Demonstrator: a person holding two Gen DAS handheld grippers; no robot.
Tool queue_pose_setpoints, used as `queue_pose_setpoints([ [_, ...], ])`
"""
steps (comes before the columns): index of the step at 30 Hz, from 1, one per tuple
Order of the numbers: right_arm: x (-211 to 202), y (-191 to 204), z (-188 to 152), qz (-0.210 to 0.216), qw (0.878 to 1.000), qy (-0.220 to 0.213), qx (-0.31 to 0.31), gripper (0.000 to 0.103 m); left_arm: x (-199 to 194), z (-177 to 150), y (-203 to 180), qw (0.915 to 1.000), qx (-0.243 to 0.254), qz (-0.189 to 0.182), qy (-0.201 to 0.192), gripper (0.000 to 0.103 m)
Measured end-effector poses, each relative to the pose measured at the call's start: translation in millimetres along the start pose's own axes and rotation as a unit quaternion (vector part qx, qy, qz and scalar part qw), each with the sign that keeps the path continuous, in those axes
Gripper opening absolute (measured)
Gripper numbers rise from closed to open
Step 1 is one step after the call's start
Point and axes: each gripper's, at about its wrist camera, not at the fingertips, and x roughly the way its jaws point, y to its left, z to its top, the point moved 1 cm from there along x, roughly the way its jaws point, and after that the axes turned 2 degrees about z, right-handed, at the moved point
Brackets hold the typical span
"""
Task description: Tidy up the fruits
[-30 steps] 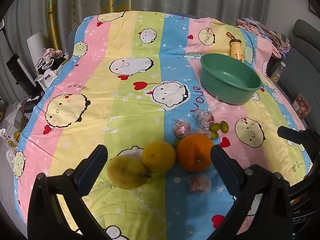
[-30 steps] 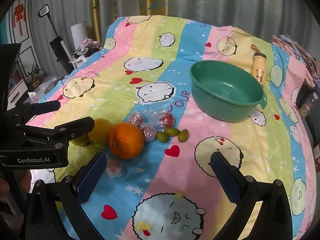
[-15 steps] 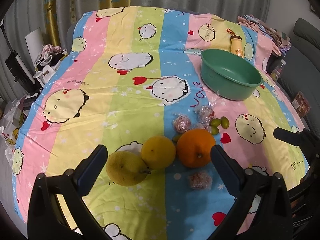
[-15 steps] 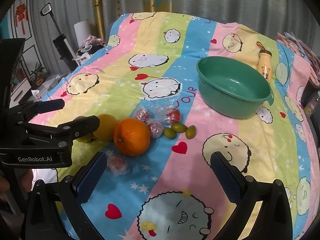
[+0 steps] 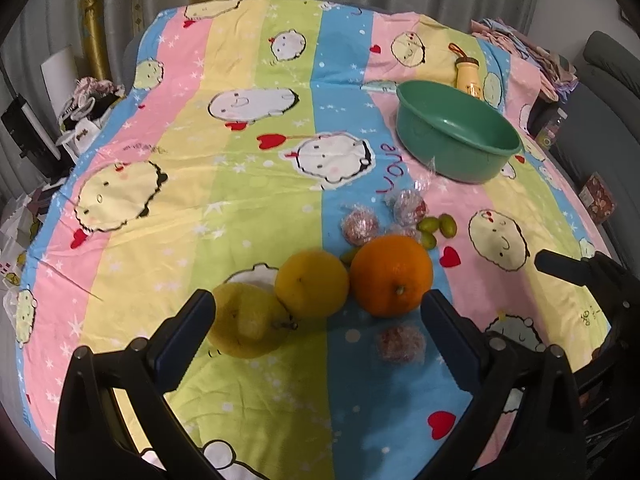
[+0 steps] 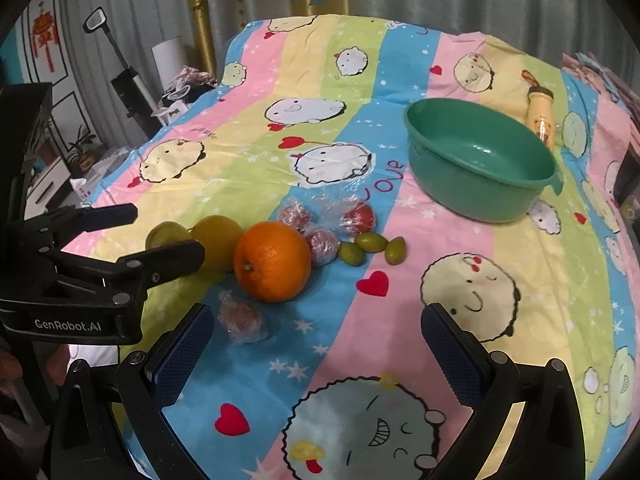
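Surface: my fruit lies on a striped cartoon-print cloth (image 5: pixel 256 168) in pink, yellow, green and blue; I cannot tell what it covers.
Basin: round green plastic basin (image 5: pixel 456 132), empty, far right of the cloth, well apart from the fruit.
Fruit: a large round orange (image 5: pixel 392 276) touches a round yellow citrus (image 5: pixel 312 284), which touches a yellow-green pear (image 5: pixel 248 320); plastic-wrapped red fruits (image 5: pixel 360 226) and small green olive-like fruits (image 5: pixel 438 226) sit just behind.
Left view only: I see the pear whole, with its stem.
Right view only: the left claw's side (image 6: pixel 136 236), crossing in front of the pear.
Left claw (image 5: pixel 316 340): wide, holding nothing, hanging over the pear and citrus.
Right claw (image 6: pixel 316 344): wide, empty, near the orange.
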Motion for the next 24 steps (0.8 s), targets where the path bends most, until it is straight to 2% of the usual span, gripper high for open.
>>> queue_pose_setpoints([
  [9,11,-3,-9,0.037,0.999,-0.007,0.013,0.103,3,-6,18,0.9971,-0.039,-0.065,-0.002,0.102],
  [12,13,-8,-10,0.059,0.998,-0.018,0.027,0.102,2,-5,14,0.9955,-0.032,-0.089,-0.011,0.101],
  [13,15,-10,-9,0.067,0.997,-0.021,0.03,0.101,1,-4,11,0.9942,-0.031,-0.102,-0.015,0.1],
  [17,26,-18,-7,0.1,0.994,-0.019,0.042,0.085,-1,0,-4,0.9891,-0.019,-0.144,-0.028,0.093],
  [21,36,-25,-3,0.115,0.992,-0.014,0.049,0.083,-1,9,-16,0.9848,0.005,-0.169,-0.04,0.092],
  [24,46,-29,0,0.13,0.99,-0.009,0.052,0.076,4,16,-26,0.9819,0.023,-0.185,-0.033,0.091],
])
